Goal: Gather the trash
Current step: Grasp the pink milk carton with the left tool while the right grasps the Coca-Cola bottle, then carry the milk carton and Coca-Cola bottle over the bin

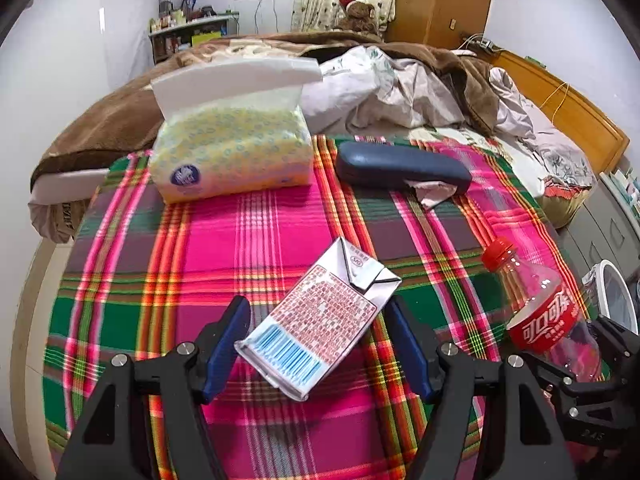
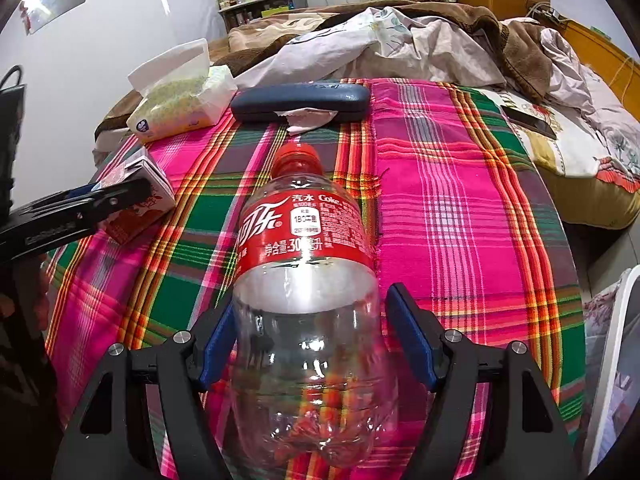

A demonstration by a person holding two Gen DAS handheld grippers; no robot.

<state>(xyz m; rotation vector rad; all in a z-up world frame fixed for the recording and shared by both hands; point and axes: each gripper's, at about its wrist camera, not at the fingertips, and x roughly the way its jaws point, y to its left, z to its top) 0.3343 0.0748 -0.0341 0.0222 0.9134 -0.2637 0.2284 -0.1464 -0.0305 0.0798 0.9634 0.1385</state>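
Observation:
A flattened white drink carton [image 1: 316,320] with red print lies on the plaid cloth [image 1: 280,232] between the fingers of my left gripper [image 1: 316,312]. That gripper is open, with a gap on each side of the carton. An empty clear cola bottle [image 2: 304,240] with a red cap and label lies on its side, base toward me, between the fingers of my right gripper [image 2: 312,300]. The right pad stands off it, so this gripper is open too. A crumpled paper scrap [image 1: 434,194] rests against a dark blue glasses case [image 1: 400,168].
A yellow tissue pack [image 1: 232,156] stands at the far left of the cloth. Behind lie rumpled bedding and a brown blanket [image 1: 400,80]. A dark phone [image 2: 528,120] sits on the bed to the right. A white-rimmed round thing [image 1: 616,300] is beyond the right edge.

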